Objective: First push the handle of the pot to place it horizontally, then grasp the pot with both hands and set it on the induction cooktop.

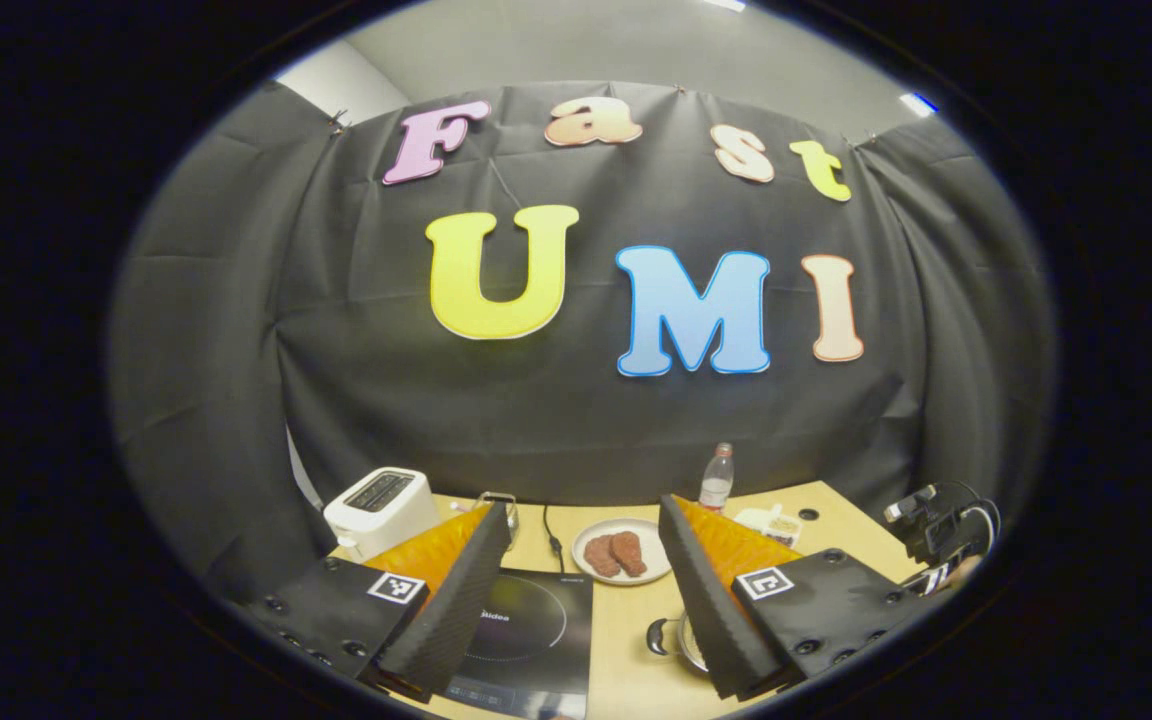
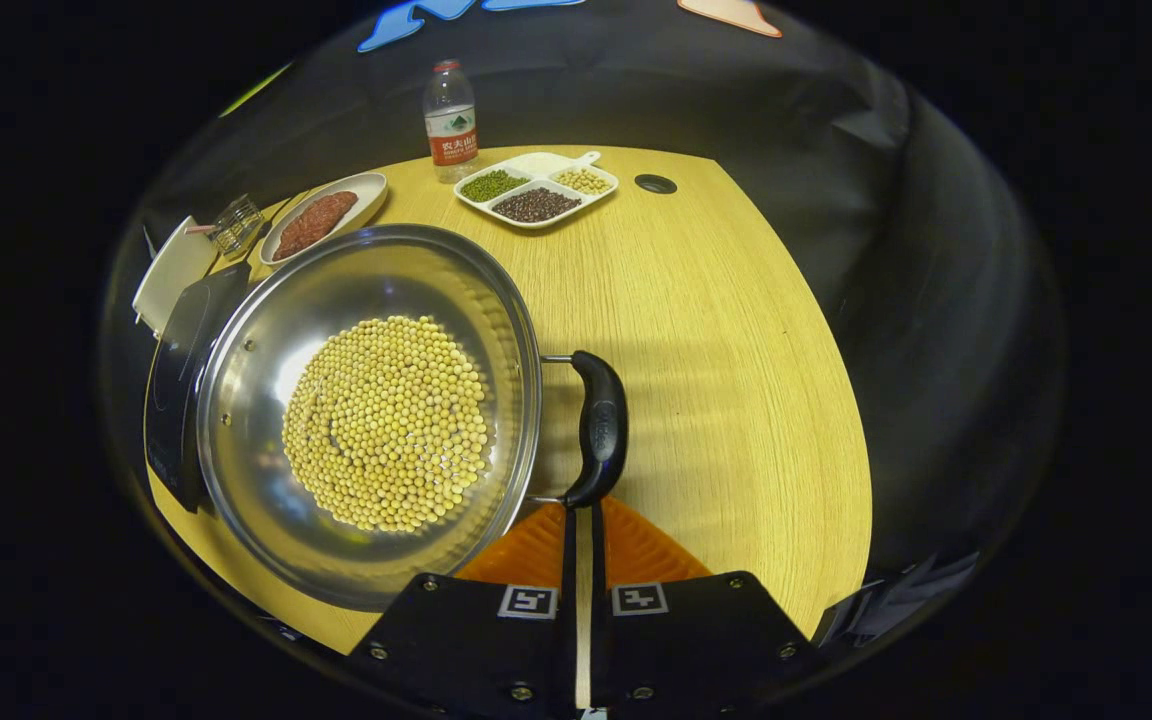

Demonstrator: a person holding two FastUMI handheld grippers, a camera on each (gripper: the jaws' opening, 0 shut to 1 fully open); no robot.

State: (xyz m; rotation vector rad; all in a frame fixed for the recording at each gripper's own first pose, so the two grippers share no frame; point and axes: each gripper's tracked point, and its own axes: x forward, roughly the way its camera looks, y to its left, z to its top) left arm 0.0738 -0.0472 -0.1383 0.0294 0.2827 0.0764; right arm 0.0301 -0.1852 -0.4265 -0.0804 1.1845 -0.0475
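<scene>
Pressing your right gripper [image 2: 581,520], fingers nearly closed with nothing between them, against the pot's loop handle [image 2: 600,425] lets you push it. The steel pot [image 2: 266,480] of soybeans [image 2: 386,420] sits beside the induction cooktop [image 1: 526,640]; your left gripper [image 1: 576,590] waits wide above it.

The left gripper [image 1: 586,590] was held level and well above the table, its camera facing the back wall — its two fingers spread wide apart with nothing between them. At the right edge of the left gripper view, the other gripper [image 1: 941,530] appeared farther off. In the right gripper view, the right gripper [image 2: 583,530] pointed steeply down, its fingers drawn almost together — only a thin slit parted them, gripping nothing.
</scene>
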